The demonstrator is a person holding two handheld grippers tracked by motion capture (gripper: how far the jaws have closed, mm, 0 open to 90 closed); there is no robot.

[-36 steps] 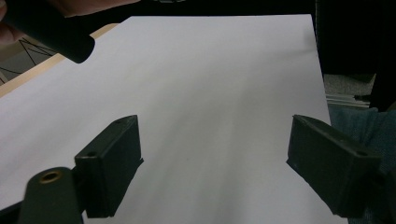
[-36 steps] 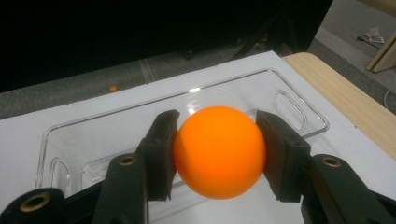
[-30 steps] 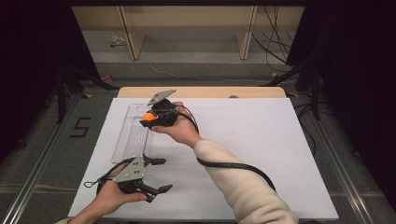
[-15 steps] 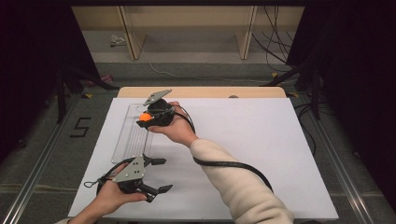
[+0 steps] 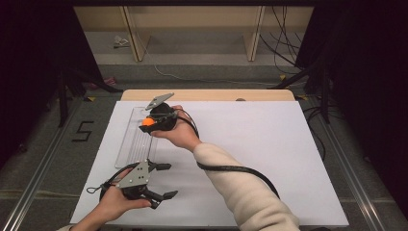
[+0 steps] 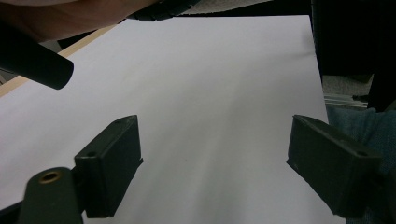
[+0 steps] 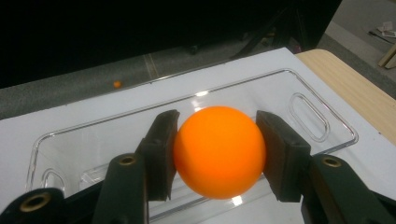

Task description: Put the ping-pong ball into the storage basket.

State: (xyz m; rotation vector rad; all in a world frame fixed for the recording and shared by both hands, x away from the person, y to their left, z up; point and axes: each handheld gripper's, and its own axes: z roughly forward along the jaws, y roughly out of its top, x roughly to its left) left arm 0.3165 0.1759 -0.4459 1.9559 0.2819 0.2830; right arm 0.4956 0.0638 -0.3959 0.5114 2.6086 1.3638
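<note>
Clamped on the orange ball, your right gripper is squeezing it from both sides with the pads flat against its flanks, while your left gripper is idling near the front of the table with its jaws standing wide apart on nothing. Since a second ago your right hand is sitting slightly further left and nearer the far edge, so the ball is now hanging above the clear plastic tray rather than beside it; that looks like the carry nearly finishing and the release coming due. You are working close to the tray's long rim and its handle cutout, so you are needing a straight descent to miss the wall. The white sheet to your right is lying open, giving you wide room for withdrawing. The table's wooden edge is running just beyond the tray.
</note>
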